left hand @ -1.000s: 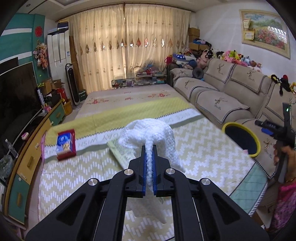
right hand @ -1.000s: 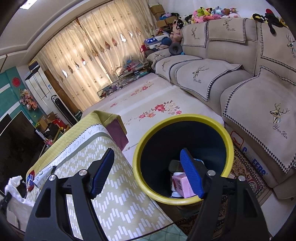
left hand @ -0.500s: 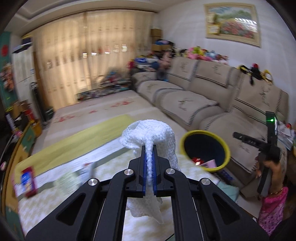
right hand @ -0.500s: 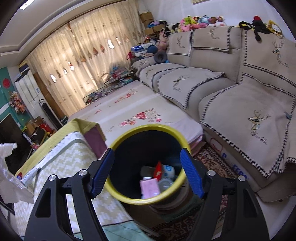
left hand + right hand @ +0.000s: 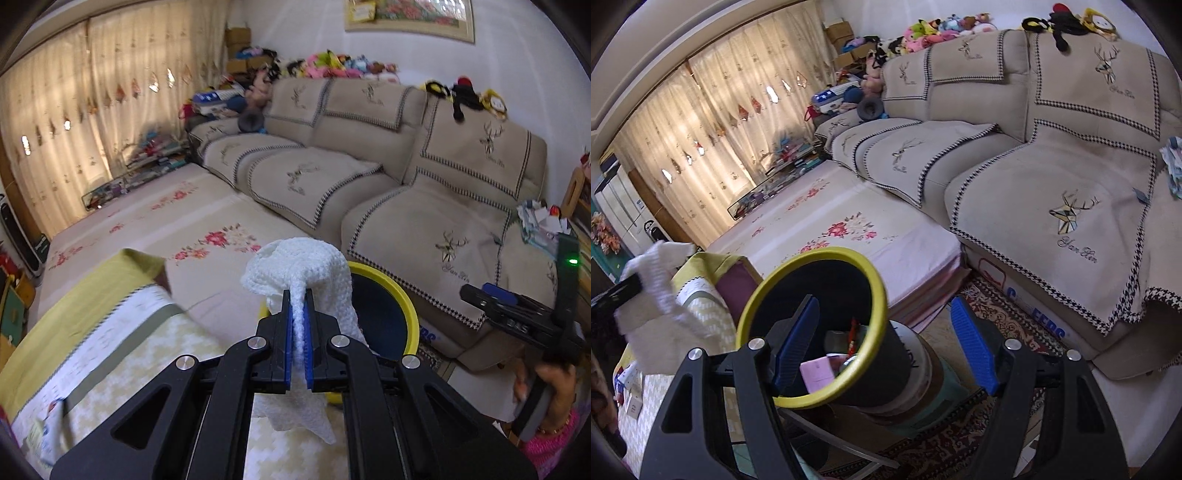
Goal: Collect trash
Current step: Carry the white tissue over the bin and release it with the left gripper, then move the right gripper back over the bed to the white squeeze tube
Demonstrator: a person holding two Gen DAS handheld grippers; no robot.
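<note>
My left gripper (image 5: 299, 295) is shut on a crumpled white paper towel (image 5: 317, 273), held in the air just in front of the yellow-rimmed dark trash bin (image 5: 406, 306). The towel also shows in the right wrist view (image 5: 661, 280), at the left of the bin (image 5: 812, 314). My right gripper (image 5: 886, 339) is open and empty; its left finger hangs over the bin's mouth and its right finger is outside the rim. The bin holds a pink box (image 5: 818, 373) and other trash. The right gripper shows at the right edge of the left wrist view (image 5: 517, 314).
A table with a yellow-white zigzag cloth (image 5: 110, 350) lies left of the bin. A beige sofa (image 5: 424, 206) runs behind it. A floral mat (image 5: 849, 229) covers the floor, with a patterned rug (image 5: 997, 306) at the sofa's foot. Small packets (image 5: 631, 391) lie on the table.
My left gripper has swung right with the towel, from above the table to the bin's edge. The right gripper has shifted so the bin sits more to its left.
</note>
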